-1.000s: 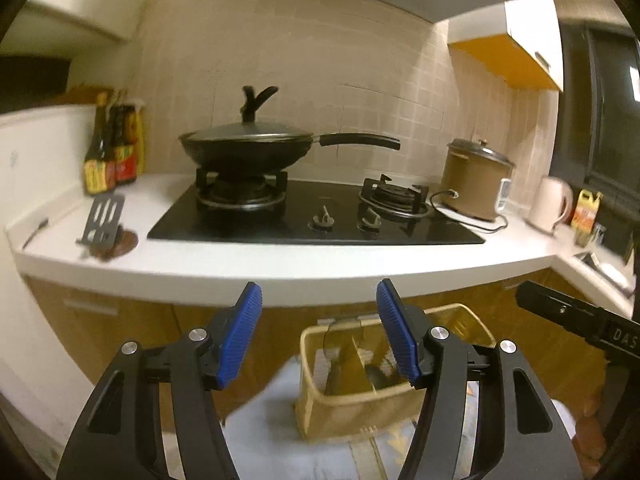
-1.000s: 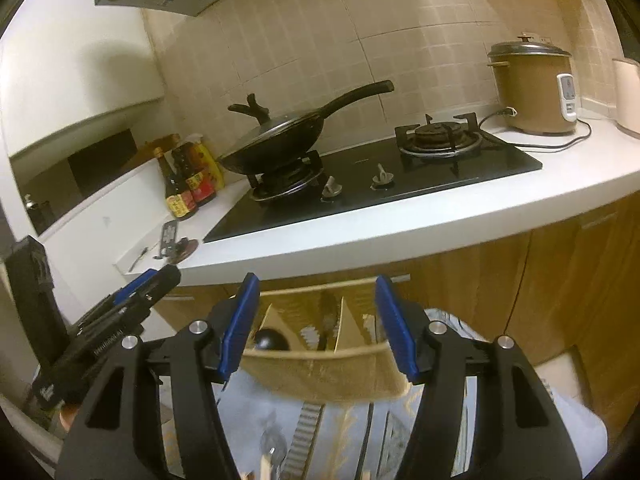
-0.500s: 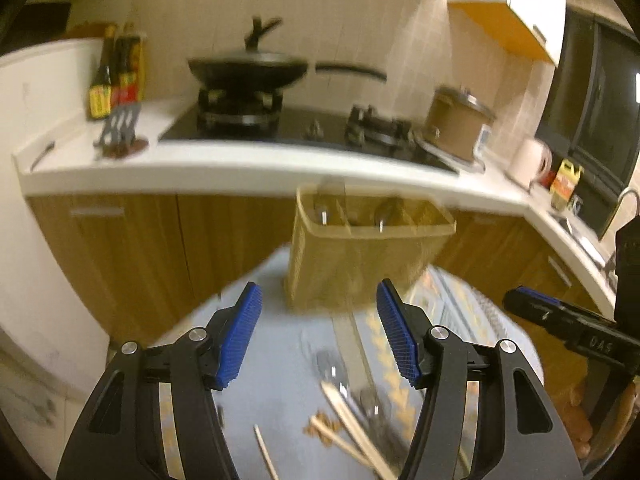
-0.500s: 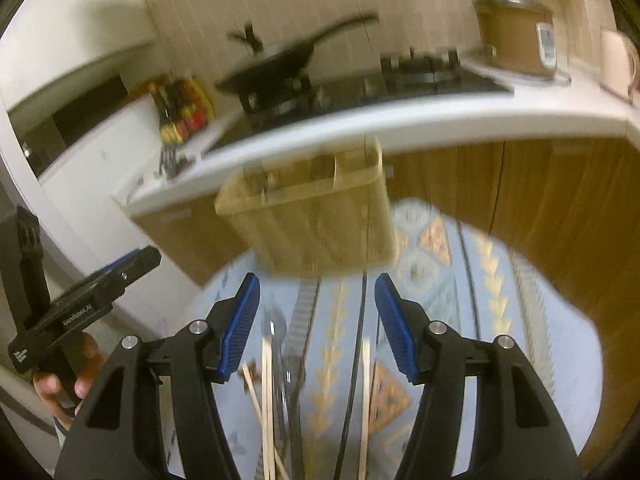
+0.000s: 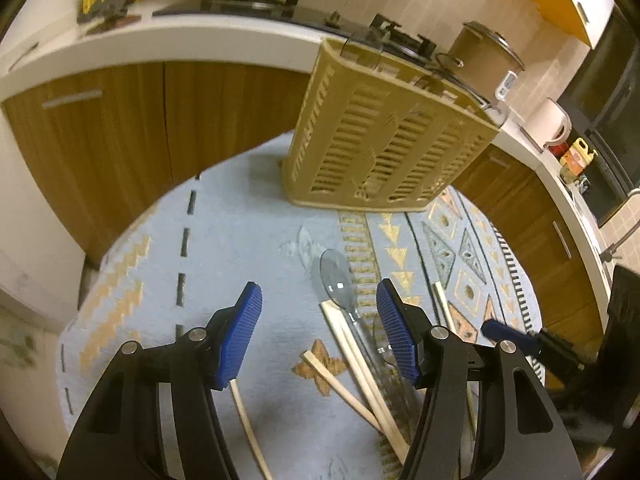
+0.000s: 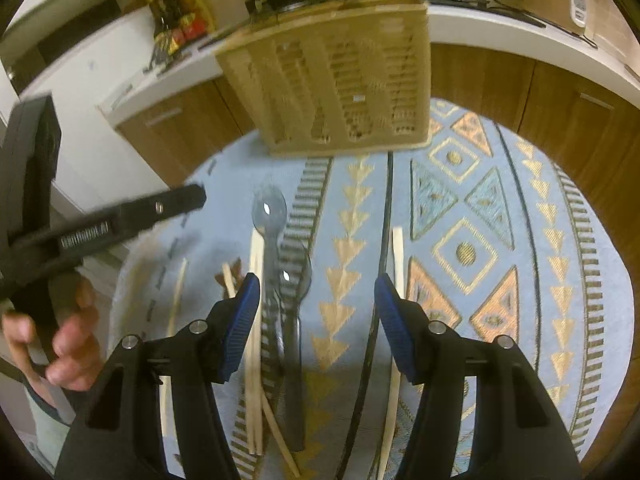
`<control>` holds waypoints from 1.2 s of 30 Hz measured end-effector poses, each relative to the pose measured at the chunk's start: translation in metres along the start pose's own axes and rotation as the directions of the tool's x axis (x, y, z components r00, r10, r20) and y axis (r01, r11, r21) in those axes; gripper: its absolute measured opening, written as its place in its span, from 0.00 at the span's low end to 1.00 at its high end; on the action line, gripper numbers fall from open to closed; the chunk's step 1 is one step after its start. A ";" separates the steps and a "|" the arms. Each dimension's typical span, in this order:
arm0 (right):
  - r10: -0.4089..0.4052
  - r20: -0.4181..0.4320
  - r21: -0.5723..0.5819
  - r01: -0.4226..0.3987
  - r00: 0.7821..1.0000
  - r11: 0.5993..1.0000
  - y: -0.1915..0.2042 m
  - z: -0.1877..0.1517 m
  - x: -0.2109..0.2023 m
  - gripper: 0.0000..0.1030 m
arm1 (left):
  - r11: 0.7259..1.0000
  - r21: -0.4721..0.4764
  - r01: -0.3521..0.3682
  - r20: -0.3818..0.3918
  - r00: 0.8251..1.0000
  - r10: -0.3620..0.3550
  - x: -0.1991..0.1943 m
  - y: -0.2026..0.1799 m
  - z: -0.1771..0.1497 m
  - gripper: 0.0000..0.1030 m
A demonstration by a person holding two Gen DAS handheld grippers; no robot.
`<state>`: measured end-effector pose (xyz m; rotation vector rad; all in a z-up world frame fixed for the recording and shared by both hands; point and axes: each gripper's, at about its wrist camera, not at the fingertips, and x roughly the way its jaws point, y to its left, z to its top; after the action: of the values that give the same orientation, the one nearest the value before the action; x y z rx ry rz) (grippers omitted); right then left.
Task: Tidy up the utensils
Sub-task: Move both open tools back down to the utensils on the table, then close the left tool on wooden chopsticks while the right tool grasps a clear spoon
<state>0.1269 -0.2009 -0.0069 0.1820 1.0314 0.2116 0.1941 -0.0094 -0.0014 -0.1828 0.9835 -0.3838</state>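
Note:
A tan slotted utensil basket (image 5: 384,136) (image 6: 340,76) stands at the far side of a round table with a blue patterned cloth (image 5: 240,232) (image 6: 520,240). Clear plastic spoons (image 5: 338,280) (image 6: 270,212) and several wooden chopsticks (image 5: 356,360) (image 6: 254,340) lie loose on the cloth in front of it. One chopstick (image 6: 397,264) lies apart to the right. My left gripper (image 5: 320,332) is open and empty above the spoons and chopsticks. My right gripper (image 6: 318,320) is open and empty above the same pile.
A kitchen counter (image 5: 160,40) with a hob, a pan, sauce bottles (image 6: 180,20) and a rice cooker (image 5: 484,60) runs behind the table above wooden cabinets (image 5: 120,128). The left gripper's arm and hand (image 6: 72,320) show at the left of the right wrist view.
Both grippers have tilted down from facing the counter to looking onto the table. The basket has moved up in both views and the spoons and chopsticks have come into view.

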 end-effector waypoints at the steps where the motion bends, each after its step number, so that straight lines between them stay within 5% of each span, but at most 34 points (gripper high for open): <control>1: 0.001 -0.012 -0.001 -0.001 1.000 1.000 0.001 -0.003 0.005 0.54 | 1.000 -0.007 0.005 -0.009 1.000 -0.005 0.003 0.001 0.000 0.56; 5: 0.010 -0.056 -0.020 -0.012 0.998 1.000 0.008 -0.012 0.021 0.38 | 0.999 -0.033 0.012 -0.040 0.999 -0.013 0.019 0.001 0.005 0.56; 14: -0.016 -0.076 -0.041 0.013 0.997 0.999 0.013 -0.027 0.034 0.25 | 0.999 -0.025 -0.032 -0.072 0.997 0.030 0.058 -0.005 0.021 0.56; 27: -0.143 -0.010 -0.128 0.141 0.990 0.982 0.034 -0.041 0.041 0.21 | 0.999 -0.031 -0.038 -0.090 0.995 0.035 0.081 -0.006 0.024 0.55; 36: -0.174 -0.007 0.037 0.174 0.985 0.984 -0.008 -0.045 0.027 0.18 | 0.996 0.003 -0.086 -0.094 0.992 0.086 0.088 -0.023 0.022 0.56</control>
<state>0.1027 -0.1989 -0.0540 0.1245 1.0491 0.0342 0.2510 -0.0653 -0.0497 -0.1231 1.0803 -0.3149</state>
